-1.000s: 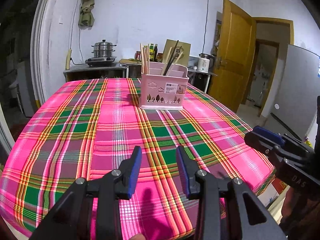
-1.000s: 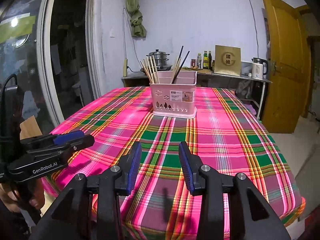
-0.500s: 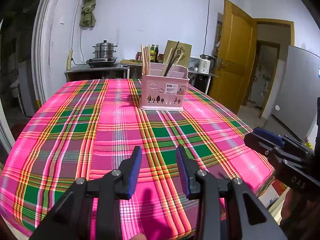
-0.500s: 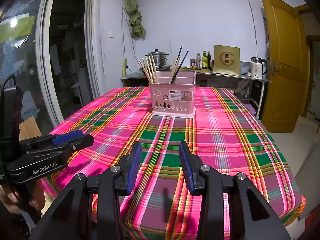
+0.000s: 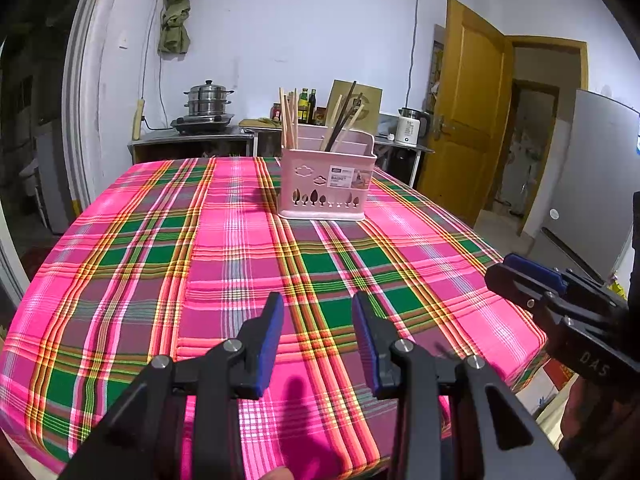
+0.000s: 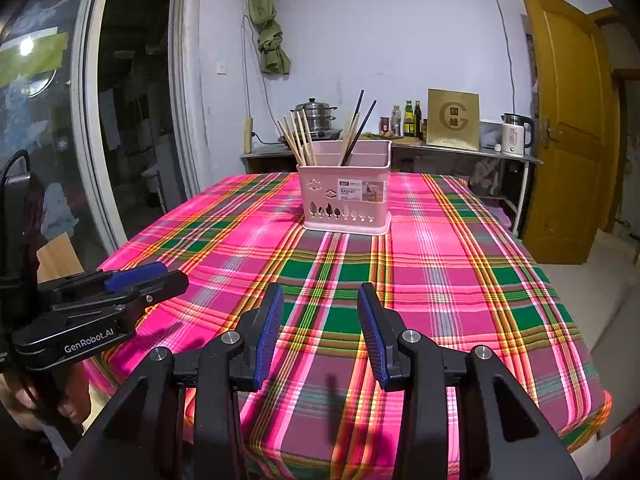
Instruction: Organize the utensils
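nothing of note has moved since the earlier frames: both grippers are held in the same places above the near edge of the table, and the pink utensil basket [image 5: 327, 178] is seen at the same spot. the left gripper [image 5: 318, 322] is shown with its blue-padded jaws apart and nothing between them, only the pink, green and yellow plaid tablecloth [image 5: 160, 264] visible through the gap. the right gripper [image 6: 320, 312] is likewise shown with its jaws apart and empty. the utensil basket is set well beyond both pairs of jaws, toward the far end of the table, roughly in line with the gap of each gripper. pale wooden chopsticks [image 6: 298, 140] are stood in its left compartment, and dark chopsticks [image 6: 360, 124] with a few pale ones are leaned in the next compartment. each gripper is seen at the edge of the other's view, beside the table's near corners. behind the table, a steamer pot [image 5: 208, 98], bottles [image 6: 412, 118] and a white kettle [image 6: 516, 134] are set on a counter.
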`<state>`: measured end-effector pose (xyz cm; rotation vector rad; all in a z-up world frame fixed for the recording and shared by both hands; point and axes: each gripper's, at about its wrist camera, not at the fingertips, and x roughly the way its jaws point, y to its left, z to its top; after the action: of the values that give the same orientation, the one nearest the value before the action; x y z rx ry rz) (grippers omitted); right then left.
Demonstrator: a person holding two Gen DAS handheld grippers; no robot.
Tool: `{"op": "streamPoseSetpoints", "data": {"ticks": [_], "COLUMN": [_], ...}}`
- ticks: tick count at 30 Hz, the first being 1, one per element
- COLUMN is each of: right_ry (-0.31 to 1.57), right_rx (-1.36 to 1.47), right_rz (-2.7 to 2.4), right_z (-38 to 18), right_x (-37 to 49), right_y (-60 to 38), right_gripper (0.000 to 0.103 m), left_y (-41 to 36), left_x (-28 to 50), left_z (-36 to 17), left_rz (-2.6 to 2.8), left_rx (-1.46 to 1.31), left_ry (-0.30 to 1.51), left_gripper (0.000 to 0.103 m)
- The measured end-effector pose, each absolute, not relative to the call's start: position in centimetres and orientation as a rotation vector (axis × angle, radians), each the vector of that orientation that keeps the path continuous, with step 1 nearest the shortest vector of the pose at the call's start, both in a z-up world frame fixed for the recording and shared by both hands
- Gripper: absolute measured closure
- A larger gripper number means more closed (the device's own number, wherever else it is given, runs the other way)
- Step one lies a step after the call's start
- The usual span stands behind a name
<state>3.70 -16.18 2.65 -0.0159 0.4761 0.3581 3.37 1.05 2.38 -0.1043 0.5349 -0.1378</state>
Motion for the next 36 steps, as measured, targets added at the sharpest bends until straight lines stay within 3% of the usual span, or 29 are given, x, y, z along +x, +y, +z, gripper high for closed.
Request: {"op": "streamPoseSetpoints", "data": {"ticks": [36], "right_ry": [0.476], "right_rx": [-0.016], "right_rz": [0.360], "right_z": [2.76], "right_x": [3.73], "right_y": [-16.06], "right_gripper": [0.064], "left_y": [0.45], "left_x": [2.92], "left_z": [2.35], "left_rz": [-0.132], "left_rx": [-0.086], "left_ry": [0.536], "left_gripper": [0.066]}}
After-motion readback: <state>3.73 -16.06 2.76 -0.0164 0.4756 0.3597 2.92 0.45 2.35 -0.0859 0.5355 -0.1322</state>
